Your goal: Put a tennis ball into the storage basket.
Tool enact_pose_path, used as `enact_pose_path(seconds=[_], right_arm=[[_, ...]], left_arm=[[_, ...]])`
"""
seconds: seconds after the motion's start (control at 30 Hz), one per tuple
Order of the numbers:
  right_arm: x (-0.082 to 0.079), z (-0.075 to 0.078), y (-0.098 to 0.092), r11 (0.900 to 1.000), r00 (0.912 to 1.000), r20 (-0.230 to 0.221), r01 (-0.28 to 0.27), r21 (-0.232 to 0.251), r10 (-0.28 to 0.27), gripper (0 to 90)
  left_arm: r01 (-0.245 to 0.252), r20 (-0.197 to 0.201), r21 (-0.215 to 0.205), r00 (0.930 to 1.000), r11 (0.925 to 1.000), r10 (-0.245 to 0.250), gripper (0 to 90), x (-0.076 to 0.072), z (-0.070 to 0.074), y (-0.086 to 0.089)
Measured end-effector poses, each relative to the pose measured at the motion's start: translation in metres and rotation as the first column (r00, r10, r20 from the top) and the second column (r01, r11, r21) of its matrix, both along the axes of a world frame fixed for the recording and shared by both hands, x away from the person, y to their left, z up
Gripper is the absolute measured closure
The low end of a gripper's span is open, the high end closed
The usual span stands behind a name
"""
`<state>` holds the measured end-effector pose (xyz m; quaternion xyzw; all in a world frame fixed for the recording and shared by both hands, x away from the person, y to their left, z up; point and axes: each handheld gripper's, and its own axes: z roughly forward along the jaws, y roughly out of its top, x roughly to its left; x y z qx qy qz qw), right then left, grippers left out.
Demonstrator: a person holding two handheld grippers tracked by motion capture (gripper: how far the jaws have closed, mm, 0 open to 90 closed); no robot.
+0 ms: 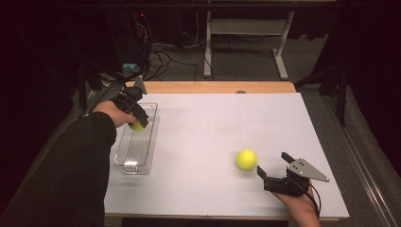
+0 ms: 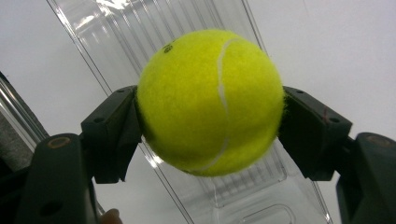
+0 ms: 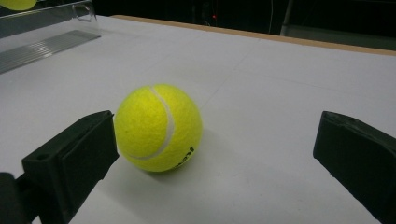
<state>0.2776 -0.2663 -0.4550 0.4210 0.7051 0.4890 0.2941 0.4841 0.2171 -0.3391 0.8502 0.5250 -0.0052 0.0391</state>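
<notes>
From the high view I get the whole layout: a white table top [image 1: 203, 142] with a clear plastic tray [image 1: 137, 156] at its left side, and my left gripper [image 1: 139, 118] poised over the far half of that tray with just a sliver of yellow showing under it. The left gripper view gives me what the overhead cannot: the jaws are clamped on a tennis ball [image 2: 210, 100], one pad pressed to each side, with the white seam curving down the ball's face and the ribbed floor of the tray [image 2: 252, 186] behind it. I cannot tell from either view whether the ball touches the tray floor.

The right gripper view shows detail the overhead lacks as well: dark lettering on the underside of the second tennis ball [image 3: 158, 127], and the tray's corner [image 3: 84, 11] far off at the upper left with a bit of the held ball above it.

My count: two tennis balls, one tray, two grippers.

The second ball [image 1: 246, 159] sits on the bare table top, right of centre, well apart from the tray. My right gripper [image 1: 276, 165] lies near the table's near edge with its jaws spread wide, pointing at that ball. In its own view the ball rests just beside the left-hand jaw, with a clear gap to the other jaw; the pads [image 3: 74, 158] are not pressing on it.
</notes>
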Motion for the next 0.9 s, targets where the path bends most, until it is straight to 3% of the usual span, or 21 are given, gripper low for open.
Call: enact_pose_path(seconds=[0.9], right_arm=[[0.000, 0.000, 0.000, 1.000, 1.0000, 0.000, 0.000, -0.001, 0.000, 0.0]], left_arm=[[-0.026, -0.024, 0.004, 0.9994, 0.9996, 0.026, 26.5, 0.009, -0.022, 0.001]])
